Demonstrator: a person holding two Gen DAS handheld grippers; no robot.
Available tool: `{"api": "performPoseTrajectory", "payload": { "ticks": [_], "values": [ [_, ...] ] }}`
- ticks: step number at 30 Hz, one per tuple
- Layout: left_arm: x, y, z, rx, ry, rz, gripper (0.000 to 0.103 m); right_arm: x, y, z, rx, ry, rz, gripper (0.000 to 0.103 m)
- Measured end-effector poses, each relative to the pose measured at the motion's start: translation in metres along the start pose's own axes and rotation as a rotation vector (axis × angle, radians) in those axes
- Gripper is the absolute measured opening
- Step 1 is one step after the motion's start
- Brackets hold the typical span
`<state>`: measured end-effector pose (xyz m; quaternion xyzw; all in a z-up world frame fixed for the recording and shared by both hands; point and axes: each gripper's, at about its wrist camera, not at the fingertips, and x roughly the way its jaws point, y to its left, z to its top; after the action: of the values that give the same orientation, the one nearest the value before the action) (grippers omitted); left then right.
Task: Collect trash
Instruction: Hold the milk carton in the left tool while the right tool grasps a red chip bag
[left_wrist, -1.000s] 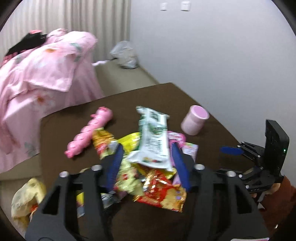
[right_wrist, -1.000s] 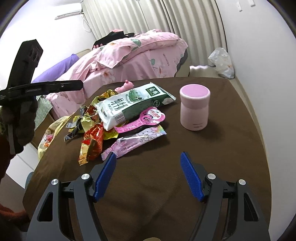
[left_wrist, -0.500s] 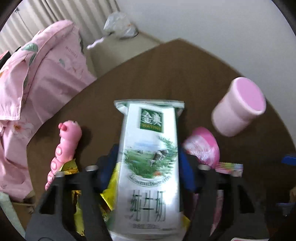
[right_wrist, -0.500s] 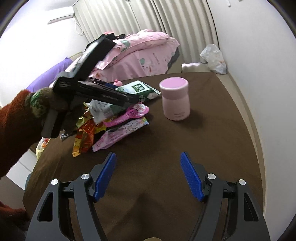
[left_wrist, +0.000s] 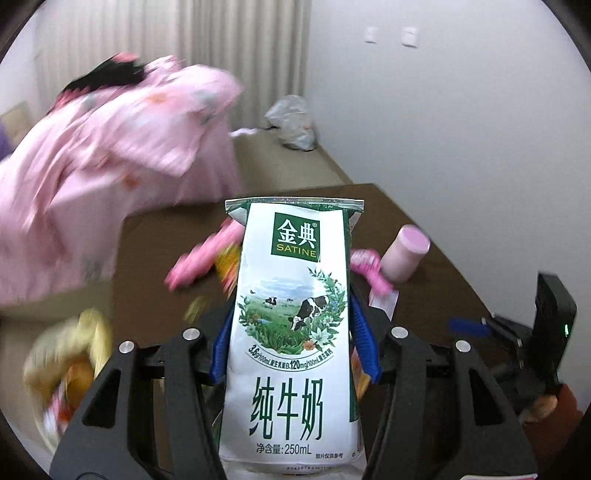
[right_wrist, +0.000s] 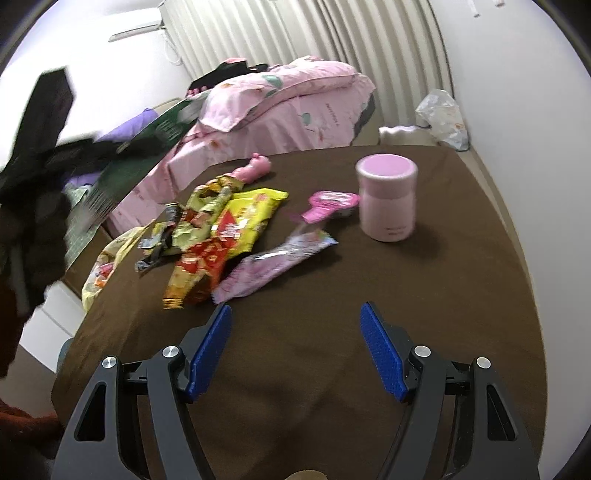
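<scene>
Since a second ago: white-and-green soft milk pouch (left_wrist: 291, 332) is off the wrapper pile and up in the left gripper (left_wrist: 291, 343), clear of the dark brown table (right_wrist: 461, 295); the left gripper was open above the pile then. Right gripper (right_wrist: 295, 347) unchanged.

Left gripper: blue pads on either side of the pouch at mid-height, jaws about half spread, pressing its edges. Pouch stands upright, sealed top edge away from the camera. In the right wrist view it is a blurred dark-green shape (right_wrist: 147, 147) left of the table and above it, over near the pink floral quilt (right_wrist: 288, 99).

Right gripper: jaws wide apart, nothing between them, hovering over the near bare part of the table.

On the table: yellow, red and olive snack wrappers (right_wrist: 218, 229) heaped at the left edge, pale pink foil sachet (right_wrist: 273, 262) just right of them, pink round-headed packet (right_wrist: 328, 203) touching or just beside the pink cylindrical lidded cup (right_wrist: 388, 199). Pink caterpillar toy (right_wrist: 255, 170) towards the far edge.

Yellow plastic bag (right_wrist: 107, 266) sits off the table's left edge, below it.
</scene>
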<state>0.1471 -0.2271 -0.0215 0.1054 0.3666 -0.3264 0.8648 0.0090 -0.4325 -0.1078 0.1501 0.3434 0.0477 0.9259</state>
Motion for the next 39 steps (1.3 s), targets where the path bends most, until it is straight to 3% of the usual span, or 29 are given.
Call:
{"api": "performPoseTrajectory", "payload": {
  "ticks": [5,8,11,16,21,23,24,29,39],
  "values": [
    [-0.027,0.031,-0.070,-0.099,0.023,0.127,0.052,0.009,0.029,0.008,-0.065,0.024,0.028,0.068],
    [-0.022,0.050,-0.098,-0.185,0.091,0.122,0.052,0.020,0.054,0.017,-0.127,0.041,0.036,0.068],
    [-0.022,0.055,-0.116,-0.226,0.109,0.116,0.052,0.036,0.071,0.025,-0.155,0.079,0.053,0.068],
    [-0.024,0.056,-0.123,-0.246,0.117,0.098,0.052,0.062,0.085,0.032,-0.173,0.130,0.080,0.068],
    [-0.018,0.062,-0.122,-0.253,0.134,0.080,0.052,0.085,0.093,0.034,-0.238,0.176,0.005,0.068],
    [-0.018,0.062,-0.121,-0.257,0.137,0.071,0.052,0.088,0.096,0.032,-0.263,0.206,0.012,0.059],
    [-0.018,0.062,-0.121,-0.256,0.139,0.064,0.053,0.088,0.096,0.032,-0.265,0.216,0.021,0.053],
    [-0.015,0.060,-0.123,-0.250,0.156,0.037,0.053,0.071,0.097,0.025,-0.283,0.194,0.017,0.041],
    [0.012,0.059,-0.108,-0.201,0.250,0.087,0.054,0.043,0.091,0.018,-0.243,0.155,0.015,0.039]
  ]
}}
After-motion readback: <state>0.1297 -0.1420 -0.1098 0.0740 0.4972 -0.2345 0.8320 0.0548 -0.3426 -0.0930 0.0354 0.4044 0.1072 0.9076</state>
